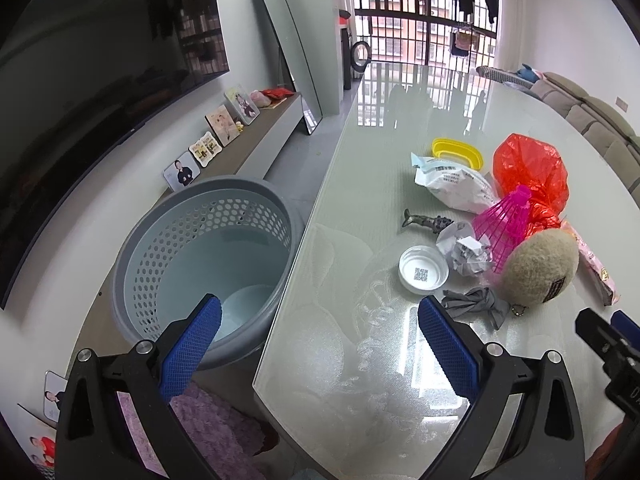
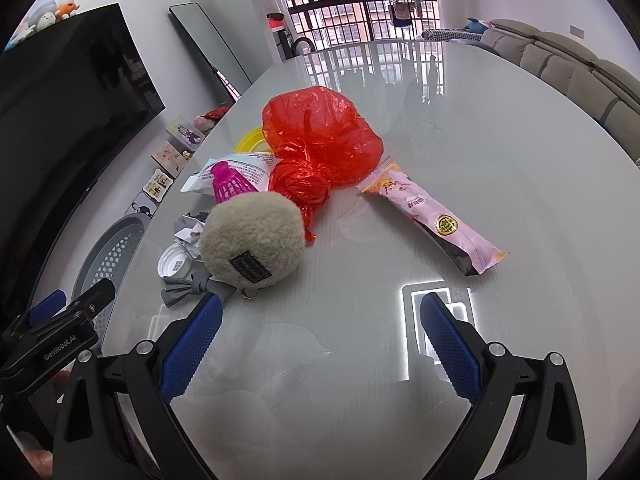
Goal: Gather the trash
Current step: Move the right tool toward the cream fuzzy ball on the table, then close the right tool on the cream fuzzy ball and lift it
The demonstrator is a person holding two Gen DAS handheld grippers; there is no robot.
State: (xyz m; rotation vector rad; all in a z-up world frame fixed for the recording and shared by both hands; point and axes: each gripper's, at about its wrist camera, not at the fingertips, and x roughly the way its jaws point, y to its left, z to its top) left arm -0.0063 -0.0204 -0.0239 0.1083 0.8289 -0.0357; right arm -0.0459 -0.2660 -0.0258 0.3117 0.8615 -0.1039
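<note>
A grey perforated basket (image 1: 208, 256) stands on the floor left of the glass table (image 1: 360, 184); it also shows in the right wrist view (image 2: 108, 256). On the table lie a red plastic bag (image 1: 528, 168) (image 2: 320, 136), a white wrapper (image 1: 452, 184), a crumpled paper ball (image 1: 466, 250), a clear plastic lid (image 1: 423, 270) and a pink snack wrapper (image 2: 432, 216). My left gripper (image 1: 320, 340) is open and empty over the table's left edge, next to the basket. My right gripper (image 2: 320, 336) is open and empty above the table, in front of the pile.
A beige plush pouch (image 2: 250, 240) with a grey bow (image 2: 180, 288), a pink plastic shuttlecock (image 1: 504, 220), a yellow tray (image 1: 456, 152) and a small dark figurine (image 1: 426, 222) lie among the trash. A TV (image 1: 100, 60) and photo frames (image 1: 218, 126) line the left wall. A sofa (image 2: 580, 72) stands at the right.
</note>
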